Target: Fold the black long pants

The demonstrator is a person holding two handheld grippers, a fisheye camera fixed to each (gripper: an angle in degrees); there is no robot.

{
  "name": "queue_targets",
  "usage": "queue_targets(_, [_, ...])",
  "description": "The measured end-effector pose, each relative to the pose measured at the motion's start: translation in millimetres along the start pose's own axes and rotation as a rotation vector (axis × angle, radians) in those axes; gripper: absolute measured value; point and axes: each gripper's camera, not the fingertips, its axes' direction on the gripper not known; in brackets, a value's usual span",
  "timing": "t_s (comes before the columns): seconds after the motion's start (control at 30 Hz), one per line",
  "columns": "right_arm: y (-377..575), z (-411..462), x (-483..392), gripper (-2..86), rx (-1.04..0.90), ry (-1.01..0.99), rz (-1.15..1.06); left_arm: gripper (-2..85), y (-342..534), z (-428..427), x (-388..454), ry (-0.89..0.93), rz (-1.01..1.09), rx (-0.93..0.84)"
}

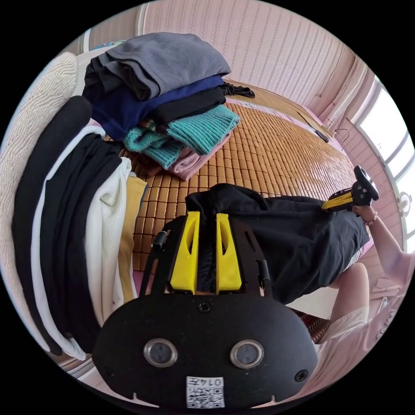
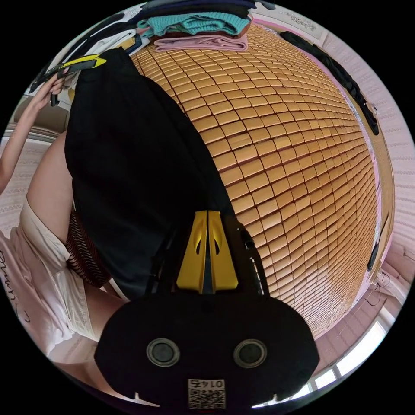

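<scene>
The bed is covered with a bamboo mat [image 1: 276, 151] made of small golden-brown tiles. The walls [image 1: 268, 43] are pale pink with fine stripes. A bright window [image 1: 389, 129] stands at the right in the left gripper view and gives strong daylight. At the far side of the mat lies a stack of folded clothes [image 1: 164, 99], and beside it a second pile of black and white clothes [image 1: 73, 225].
</scene>
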Motion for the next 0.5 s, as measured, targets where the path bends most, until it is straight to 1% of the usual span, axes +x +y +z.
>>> queue_targets(0.17, [1.9, -7.6, 8.5, 0.2, 0.098, -0.014, 0.018, 6.5, 8.8, -18.7, -4.7, -0.001, 0.027, 0.024])
queue_targets(0.23, [-2.6, -5.0, 11.9, 2.2, 0.115, -0.015, 0.027, 6.5, 11.9, -20.3, -7.5, -0.008, 0.027, 0.021])
queue_targets(0.27, [-8.7, 2.6, 11.8, 4.7, 0.087, -0.027, 0.011, 6.5, 12.4, -19.7, -8.4, -0.009, 0.025, 0.018])
queue_targets(0.33, [-18.1, 19.1, 7.2, 4.1, 0.03, -0.029, -0.032, 6.5, 13.6, -16.0, -12.3, -0.002, 0.014, 0.009])
queue_targets(0.4, [-20.7, 24.6, 0.8, 1.2, 0.023, 0.045, -0.072, 6.5, 13.9, -13.9, -14.5, -0.002, 0.008, 0.004])
queue_targets(0.5, [-20.3, 23.0, 4.1, -0.5, 0.01, 0.039, -0.077, 6.6, 14.9, -12.2, -15.1, -0.01, 0.018, -0.002])
